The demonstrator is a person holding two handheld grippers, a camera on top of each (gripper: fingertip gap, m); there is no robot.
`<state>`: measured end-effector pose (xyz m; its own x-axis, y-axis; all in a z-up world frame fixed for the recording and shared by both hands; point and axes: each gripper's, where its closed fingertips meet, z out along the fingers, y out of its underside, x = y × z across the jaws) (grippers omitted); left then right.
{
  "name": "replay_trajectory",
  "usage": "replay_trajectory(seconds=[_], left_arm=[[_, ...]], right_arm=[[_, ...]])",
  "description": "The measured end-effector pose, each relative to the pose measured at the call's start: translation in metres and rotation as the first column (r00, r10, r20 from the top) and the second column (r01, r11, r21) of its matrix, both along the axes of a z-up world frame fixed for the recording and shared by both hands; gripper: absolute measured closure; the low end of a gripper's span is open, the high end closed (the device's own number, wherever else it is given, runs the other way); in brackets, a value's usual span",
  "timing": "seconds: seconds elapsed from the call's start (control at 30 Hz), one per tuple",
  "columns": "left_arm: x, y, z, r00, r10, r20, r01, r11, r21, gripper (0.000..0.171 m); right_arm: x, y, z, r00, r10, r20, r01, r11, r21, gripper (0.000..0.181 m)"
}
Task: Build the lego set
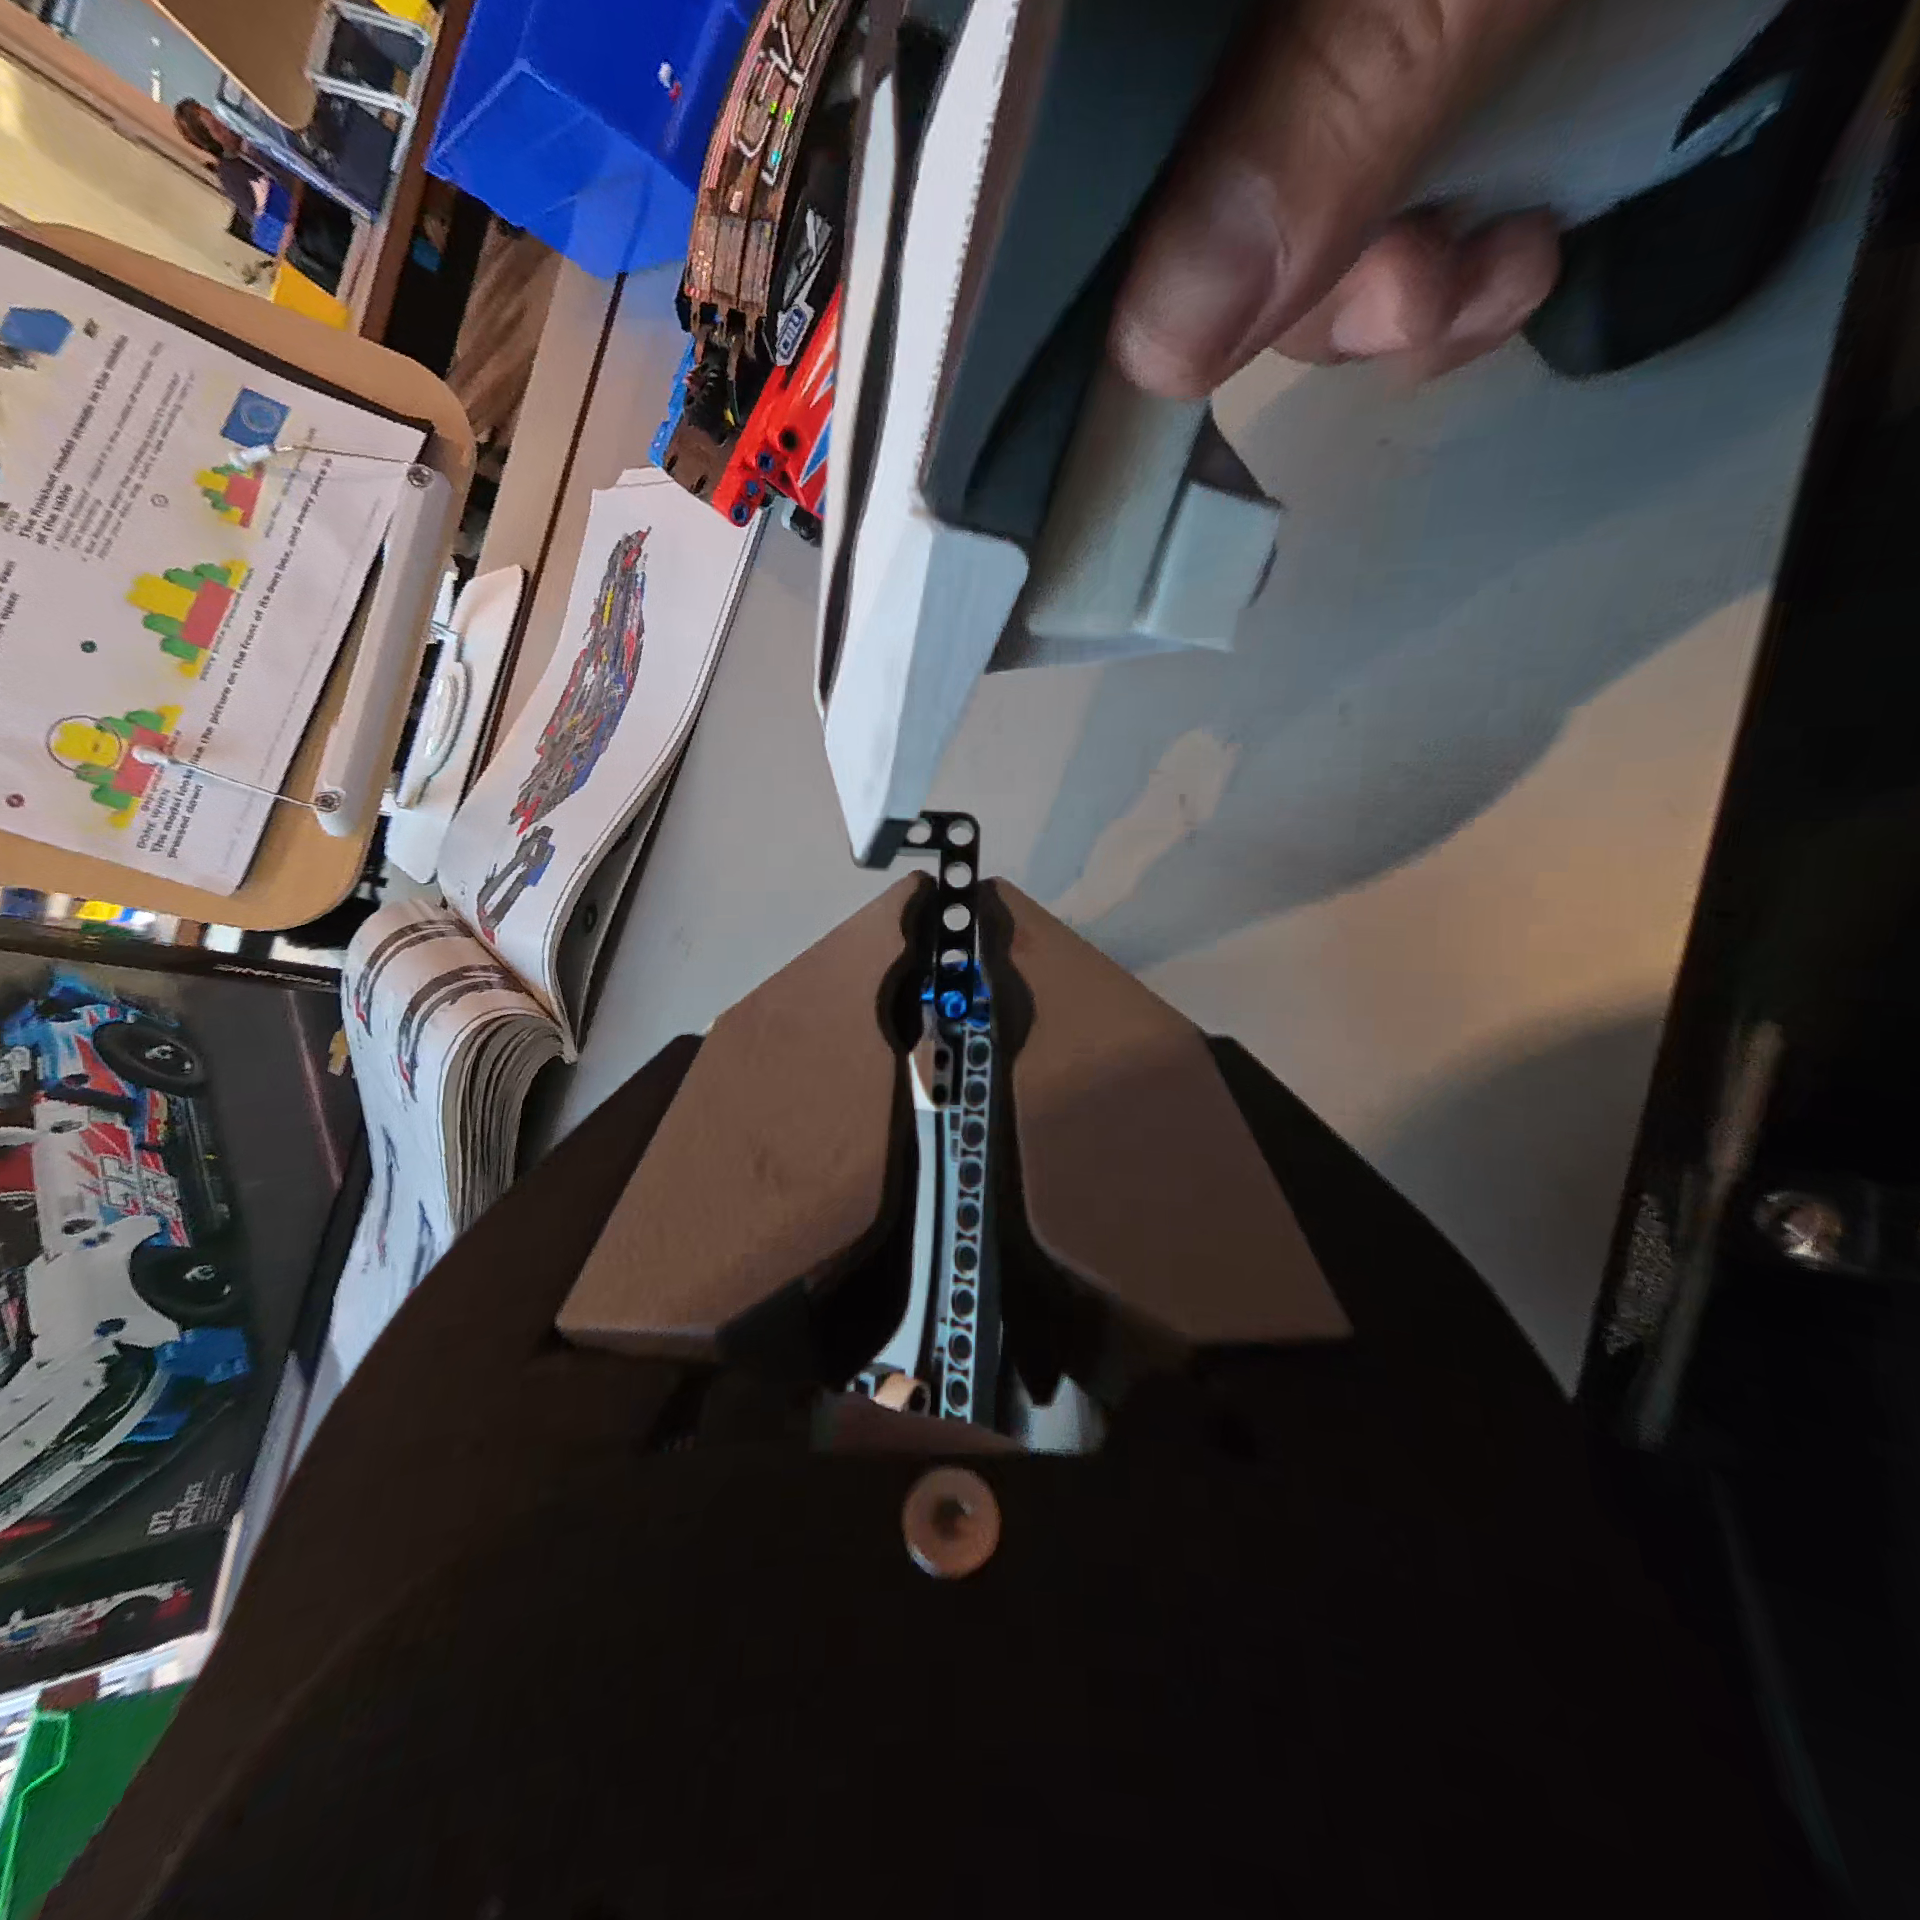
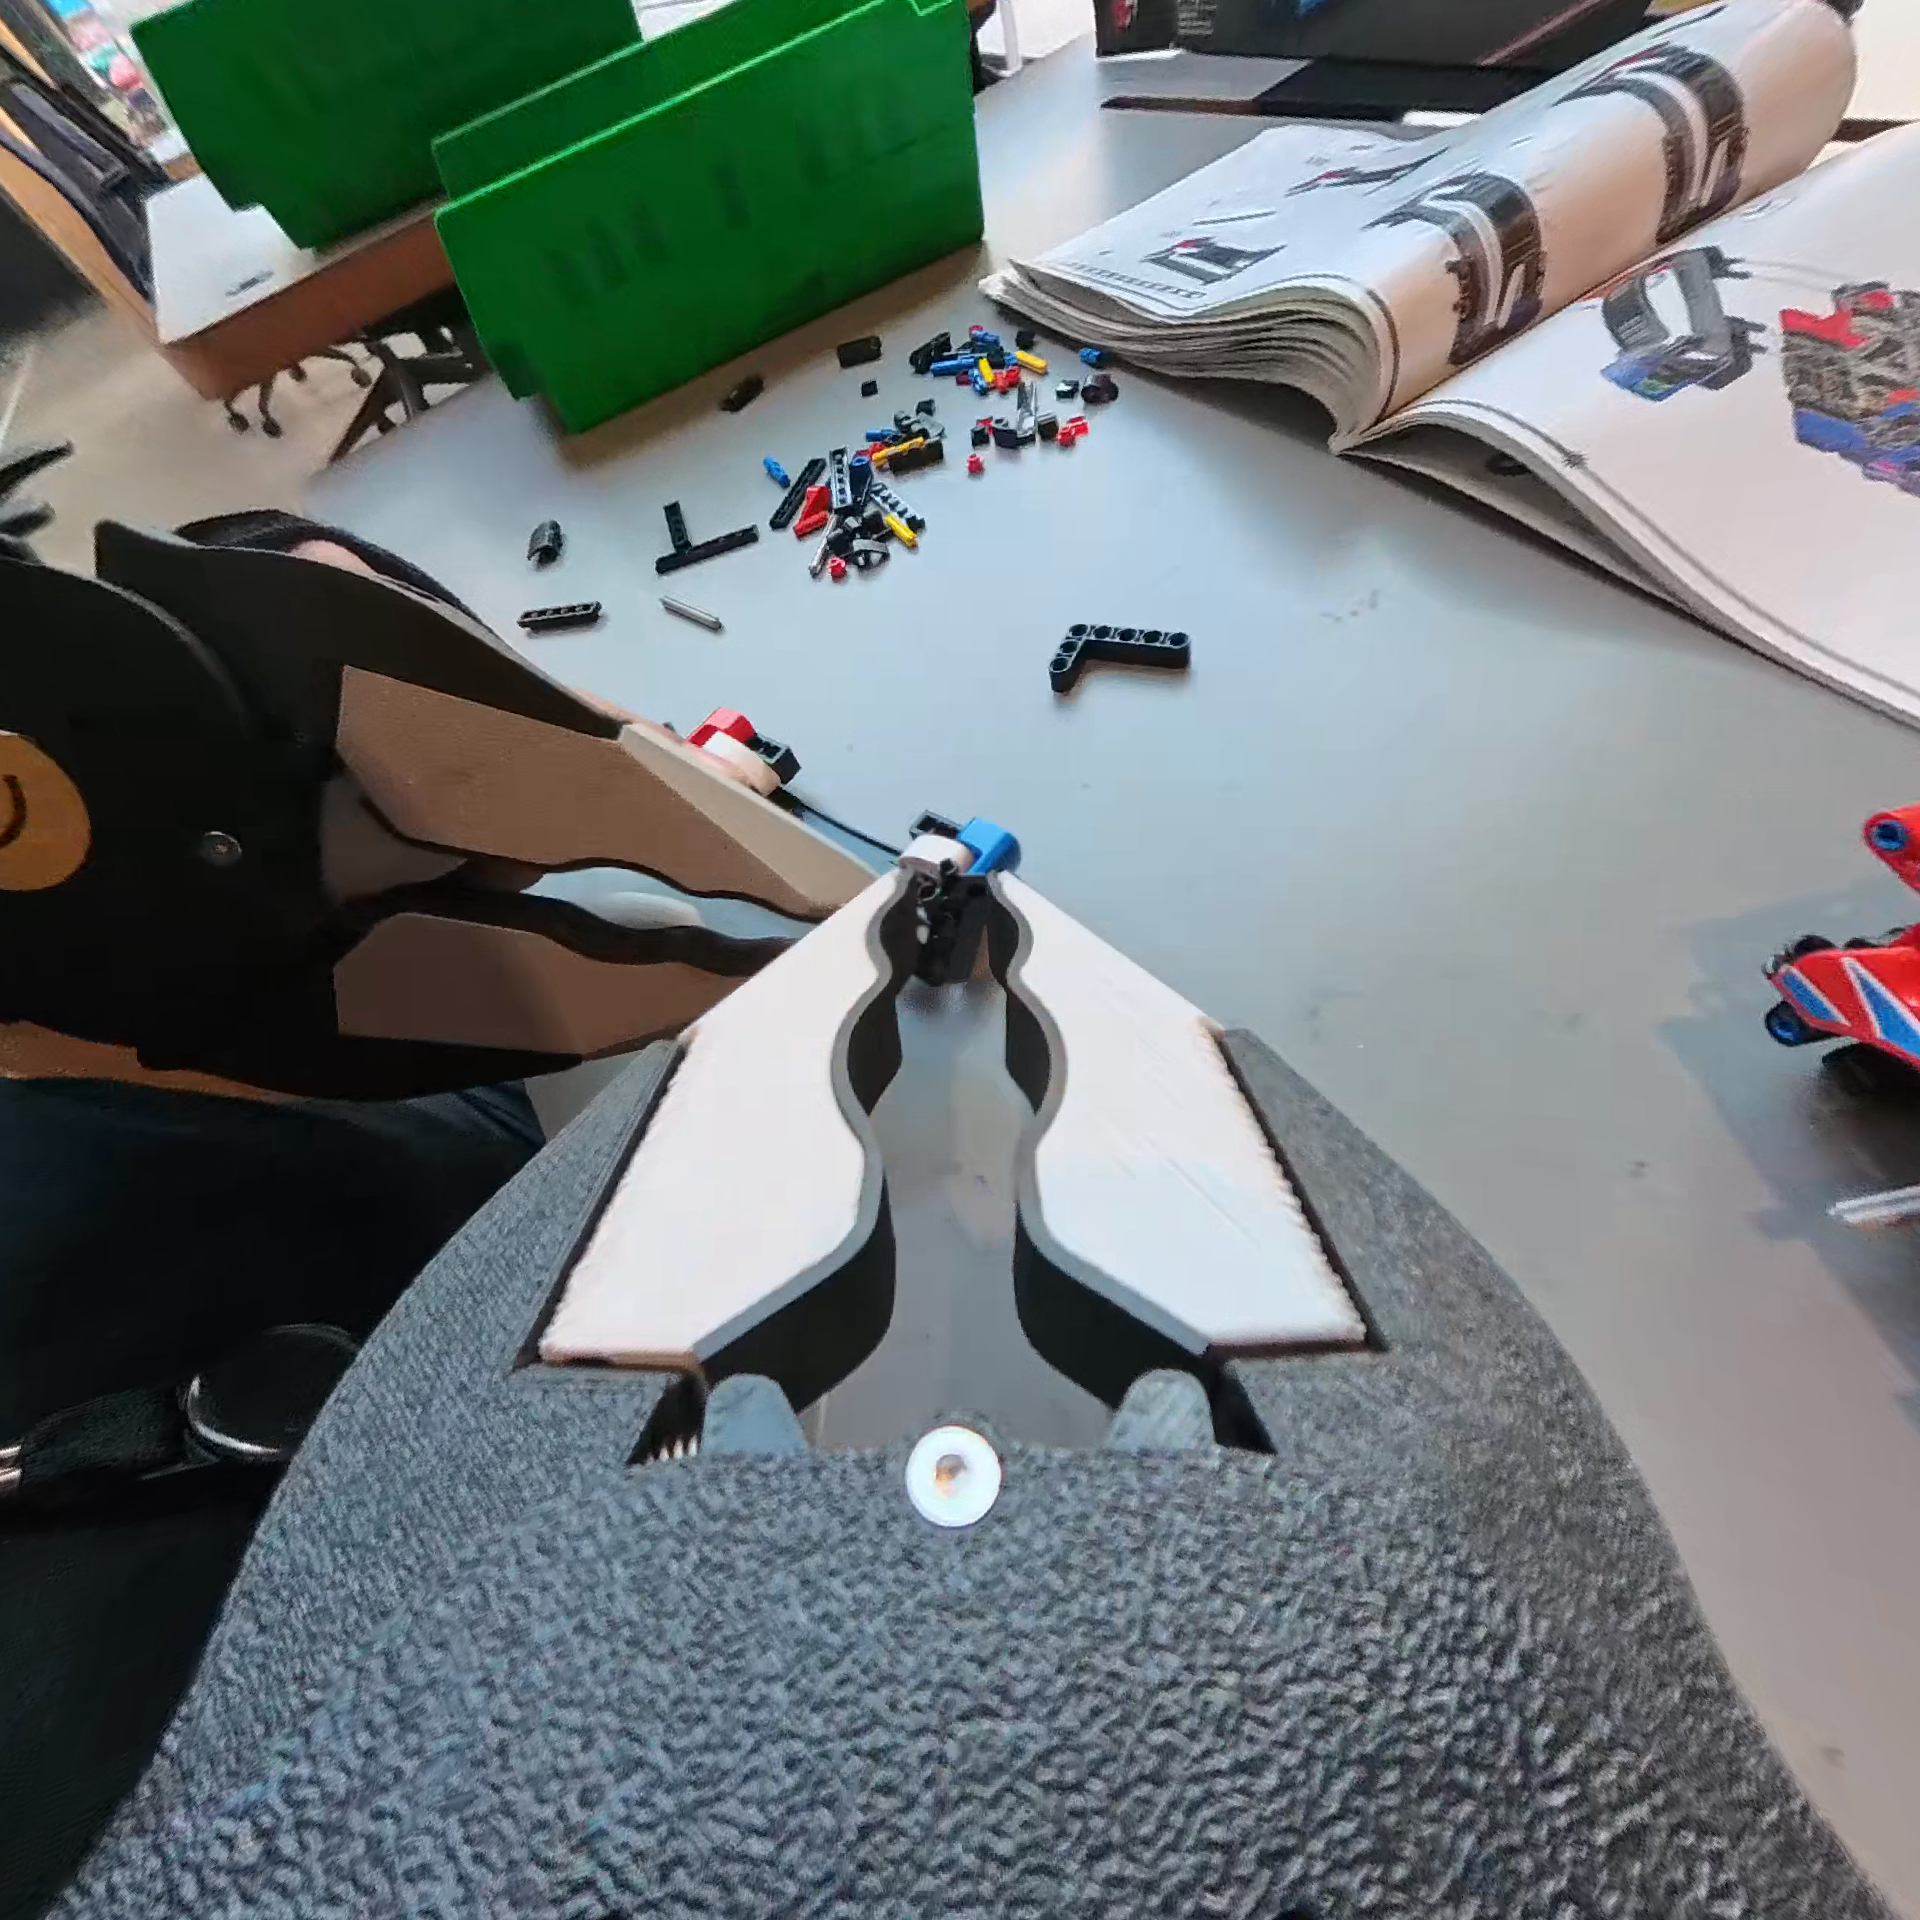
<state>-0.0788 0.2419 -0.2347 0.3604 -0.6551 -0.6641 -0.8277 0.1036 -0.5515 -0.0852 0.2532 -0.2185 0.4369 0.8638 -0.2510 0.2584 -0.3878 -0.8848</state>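
Observation:
My left gripper (image 1: 954,883) is shut on a small lego assembly: a light grey holed beam (image 1: 971,1195) runs between the fingers, with a blue pin (image 1: 951,1003) and a black L-shaped beam (image 1: 958,862) sticking out past the tips. A white finger (image 1: 894,623) of the right gripper, held by a hand, meets the black beam's end. In the right wrist view my right gripper (image 2: 951,883) is shut on the same assembly at a black part (image 2: 945,935) under a blue connector (image 2: 987,844). The left gripper (image 2: 831,914) comes in from the left, tips touching mine.
Loose lego pieces (image 2: 914,436) and a black L-beam (image 2: 1117,649) lie on the grey table (image 2: 1351,883). An open instruction booklet (image 2: 1558,416) lies at the right, a red car section (image 2: 1860,997) at the right edge, green bins (image 2: 707,229) behind. The set's box (image 1: 125,1195) is at the left.

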Motion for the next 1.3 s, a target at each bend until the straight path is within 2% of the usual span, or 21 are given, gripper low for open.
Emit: replay_trajectory(seconds=[0.1, 0.27, 0.47, 0.53, 0.7, 0.83, 0.9, 0.97, 1.03, 1.1, 1.17, 1.3], left_arm=[[-0.005, 0.006, 0.005, 0.998, 0.033, -0.058, -0.026, 0.994, 0.106, 0.167], [-0.002, 0.005, 0.012, 0.996, 0.042, -0.076, -0.027, 0.983, 0.182, 0.167], [0.005, 0.005, 0.010, 0.997, 0.011, -0.082, 0.005, 0.981, 0.196, 0.167], [0.011, 0.005, 0.007, 1.000, 0.009, -0.023, -0.006, 0.990, 0.138, 0.167], [0.030, 0.012, -0.004, 0.977, 0.112, 0.179, -0.090, 0.988, -0.128, 0.167], [0.036, 0.018, -0.022, 0.963, 0.198, 0.185, -0.152, 0.960, -0.234, 0.167], [0.042, 0.013, -0.032, 0.969, 0.190, 0.158, -0.141, 0.951, -0.276, 0.165], [0.044, 0.014, -0.030, 0.967, 0.190, 0.170, -0.137, 0.950, -0.282, 0.145], [0.046, 0.009, -0.031, 0.959, 0.200, 0.199, -0.121, 0.929, -0.350, 0.145], [0.045, 0.004, -0.034, 0.952, 0.221, 0.213, -0.114, 0.899, -0.424, 0.132], [0.037, -0.001, -0.029, 0.947, 0.240, 0.213, -0.123, 0.885, -0.448, 0.124], [0.000, -0.008, 0.010, 0.925, 0.261, 0.276, -0.119, 0.889, -0.442, 0.122]], right_arm=[[0.004, 0.004, 0.004, 0.999, -0.048, 0.019, 0.047, 0.998, 0.050, 0.167], [0.003, 0.002, 0.005, 0.998, -0.059, 0.038, 0.055, 0.993, 0.106, 0.176], [0.008, 0.007, -0.001, 0.999, -0.035, 0.026, 0.034, 0.999, 0.042, 0.170], [0.011, 0.005, -0.006, 0.999, -0.006, 0.046, 0.005, 1.000, 0.020, 0.179], [0.030, 0.012, -0.019, 0.986, -0.056, 0.159, 0.055, 0.998, 0.015, 0.181], [0.043, 0.010, -0.038, 0.968, -0.050, 0.246, 0.060, 0.998, -0.032, 0.180], [0.046, 0.008, -0.046, 0.953, -0.037, 0.301, 0.047, 0.999, -0.025, 0.179], [0.047, 0.008, -0.046, 0.947, -0.043, 0.319, 0.044, 0.999, 0.003, 0.178], [0.047, 0.009, -0.045, 0.946, -0.041, 0.321, 0.043, 0.999, 0.001, 0.178], [0.049, 0.011, -0.044, 0.948, -0.049, 0.314, 0.053, 0.999, -0.002, 0.178], [0.052, 0.012, -0.042, 0.950, -0.061, 0.305, 0.065, 0.998, -0.004, 0.177], [0.057, 0.011, -0.041, 0.952, -0.073, 0.299, 0.082, 0.997, -0.016, 0.170]])
